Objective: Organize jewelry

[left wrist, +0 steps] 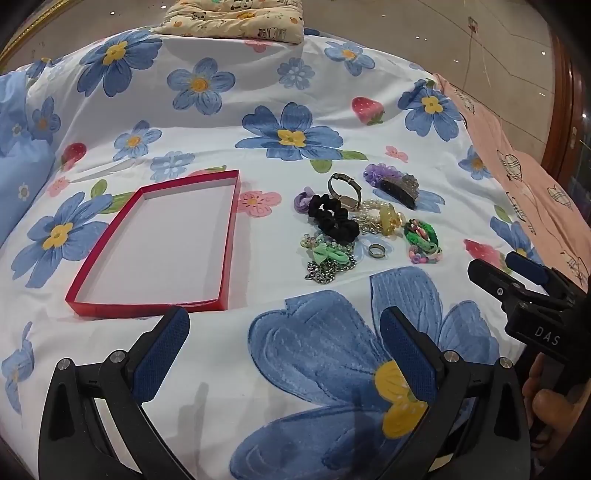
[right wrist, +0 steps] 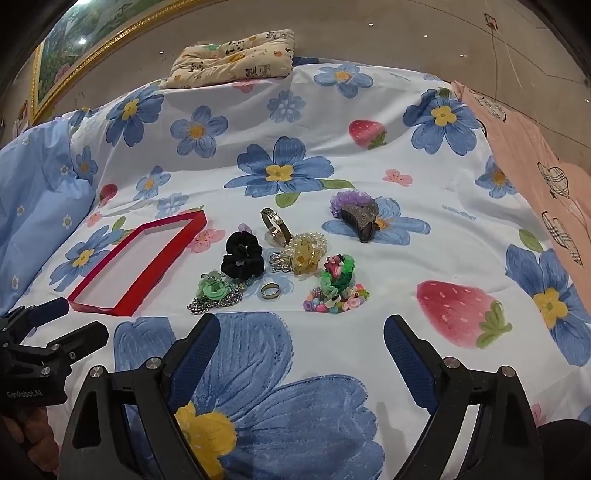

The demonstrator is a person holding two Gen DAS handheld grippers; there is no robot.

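A shallow red tray (left wrist: 227,236) (right wrist: 129,306) lies empty on the flowered bedsheet, left of a cluster of jewelry. The cluster holds a black scrunchie (left wrist: 334,218) (right wrist: 242,256), a metal ring (left wrist: 376,251) (right wrist: 270,291), a watch (left wrist: 345,190) (right wrist: 275,227), a pearl bracelet with a yellow clip (left wrist: 380,218) (right wrist: 306,251), a silver chain with a green bow (left wrist: 327,264) (right wrist: 216,295), a green and bead bracelet pile (left wrist: 423,240) (right wrist: 338,288) and a dark hair claw on a purple scrunchie (left wrist: 397,184) (right wrist: 360,218). My left gripper (left wrist: 284,354) (right wrist: 79,319) is open and empty, near the tray's front. My right gripper (right wrist: 301,362) (left wrist: 504,271) is open and empty, just in front of the cluster.
A panda-print cushion (left wrist: 236,18) (right wrist: 236,59) lies at the bed's far edge. A blue pillow (left wrist: 22,155) (right wrist: 40,192) sits at the left and a pink blanket (left wrist: 532,184) (right wrist: 535,162) along the right. A gold-framed picture (right wrist: 85,40) stands beyond the bed.
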